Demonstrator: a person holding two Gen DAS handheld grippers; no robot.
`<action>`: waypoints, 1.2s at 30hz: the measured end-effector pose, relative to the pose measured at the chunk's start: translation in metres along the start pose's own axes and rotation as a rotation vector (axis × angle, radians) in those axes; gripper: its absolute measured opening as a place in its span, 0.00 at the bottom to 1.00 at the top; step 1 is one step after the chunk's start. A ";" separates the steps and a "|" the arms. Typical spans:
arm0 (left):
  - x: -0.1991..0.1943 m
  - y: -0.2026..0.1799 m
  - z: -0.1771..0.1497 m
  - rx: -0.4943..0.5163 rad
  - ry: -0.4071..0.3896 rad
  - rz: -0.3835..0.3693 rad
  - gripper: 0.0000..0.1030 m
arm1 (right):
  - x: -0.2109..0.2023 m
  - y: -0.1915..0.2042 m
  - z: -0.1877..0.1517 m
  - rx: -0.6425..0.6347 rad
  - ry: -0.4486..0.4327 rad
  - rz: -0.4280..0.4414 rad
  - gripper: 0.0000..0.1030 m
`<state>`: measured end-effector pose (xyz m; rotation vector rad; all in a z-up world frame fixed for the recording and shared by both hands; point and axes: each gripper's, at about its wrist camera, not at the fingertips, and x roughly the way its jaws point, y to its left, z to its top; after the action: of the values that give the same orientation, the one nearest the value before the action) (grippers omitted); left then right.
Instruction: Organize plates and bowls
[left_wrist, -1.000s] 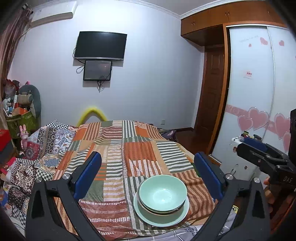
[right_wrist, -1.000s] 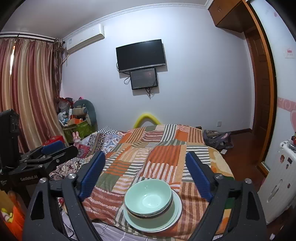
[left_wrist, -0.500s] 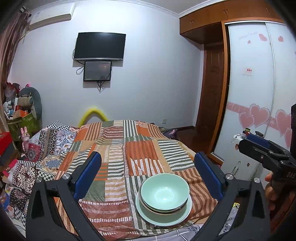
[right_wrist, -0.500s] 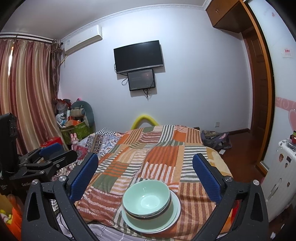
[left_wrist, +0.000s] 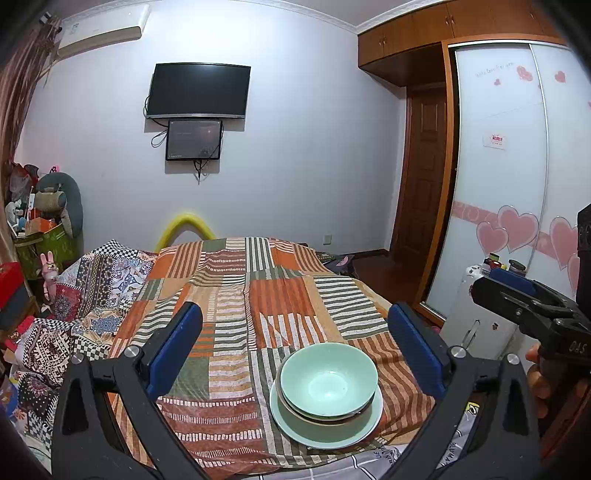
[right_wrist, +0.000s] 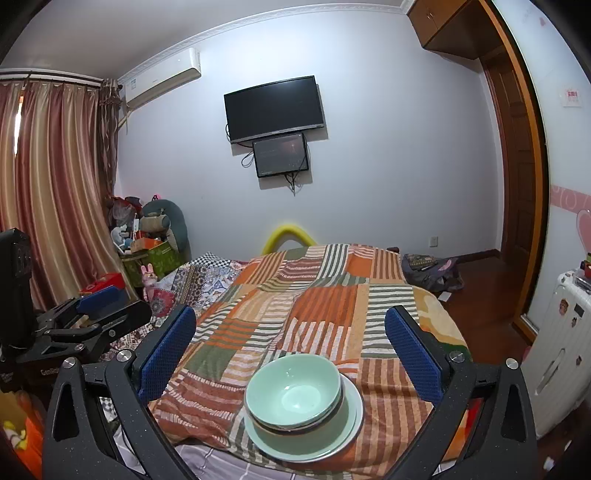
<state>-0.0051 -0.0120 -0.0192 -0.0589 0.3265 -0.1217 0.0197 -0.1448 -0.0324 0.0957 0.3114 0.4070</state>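
pale green ceramic bowl (left_wrist: 328, 380) stacked on a pale green round plate (left_wrist: 325, 428), near the front edge of the bed

a second bowl rim shows nested under the top one. the stack rests on the orange-and-green striped patchwork blanket (left_wrist: 236, 295) — left gripper (left_wrist: 295, 347) and right gripper (right_wrist: 290, 345) both hover above it with blue-padded fingers spread wide, holding nothing. a black wall-mounted television (right_wrist: 274, 108) hangs on the far wall — well apart from the dishes.
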 end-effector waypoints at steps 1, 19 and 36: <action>0.000 0.000 0.000 0.000 0.000 0.000 0.99 | -0.001 0.000 0.001 0.000 0.000 0.001 0.99; 0.000 -0.001 -0.001 0.014 -0.004 -0.009 1.00 | -0.002 -0.001 0.001 0.001 0.003 0.001 0.99; 0.000 0.005 0.000 -0.009 0.001 -0.040 1.00 | -0.001 -0.004 -0.001 0.004 0.007 -0.004 0.99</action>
<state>-0.0044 -0.0067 -0.0199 -0.0744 0.3268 -0.1602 0.0199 -0.1489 -0.0333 0.0971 0.3193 0.4027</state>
